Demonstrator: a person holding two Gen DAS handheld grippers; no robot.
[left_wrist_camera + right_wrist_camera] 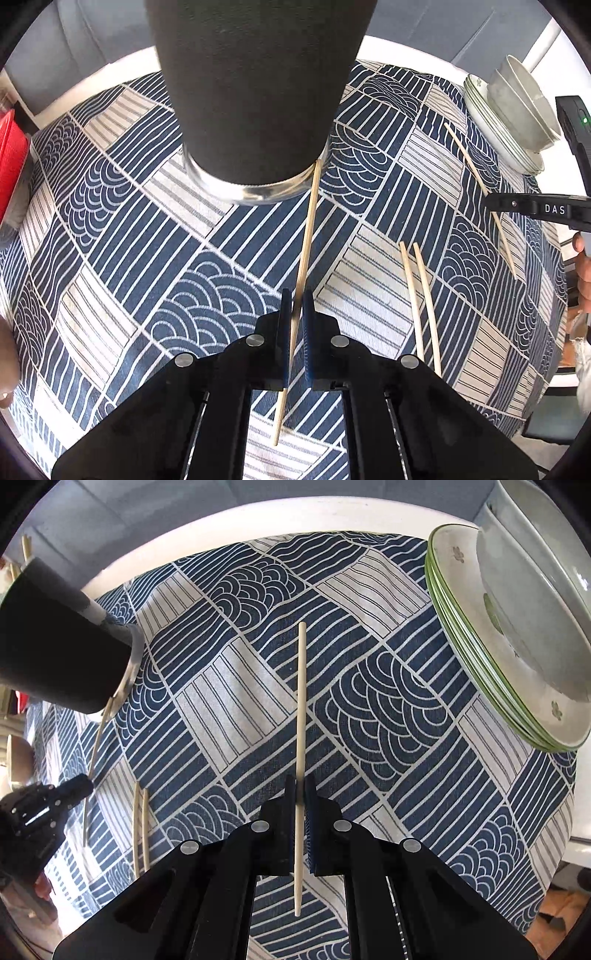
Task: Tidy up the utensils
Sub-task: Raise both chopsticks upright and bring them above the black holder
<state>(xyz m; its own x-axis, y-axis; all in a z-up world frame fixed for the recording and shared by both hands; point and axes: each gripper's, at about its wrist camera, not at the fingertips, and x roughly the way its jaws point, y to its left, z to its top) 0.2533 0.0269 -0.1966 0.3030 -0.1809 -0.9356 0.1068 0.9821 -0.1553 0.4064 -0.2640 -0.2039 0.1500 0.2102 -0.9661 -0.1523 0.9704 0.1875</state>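
Note:
My left gripper (pixel 297 295) is shut on a wooden chopstick (pixel 308 229) whose far tip reaches the metal base of a tall black utensil holder (pixel 255 92) straight ahead. My right gripper (pixel 300 781) is shut on another chopstick (pixel 301 701) that points forward over the cloth. Two loose chopsticks (pixel 419 295) lie side by side on the cloth to the right of my left gripper; they also show in the right wrist view (pixel 141 827). The holder (pixel 62 642) stands at the far left in the right wrist view.
A blue and white patterned cloth (pixel 147 258) covers the round table. Stacked green-rimmed plates (pixel 476 646) with bowls (pixel 535 602) stand at the right. A red container (pixel 11 162) sits at the left edge. The right gripper body (pixel 535 208) shows in the left wrist view.

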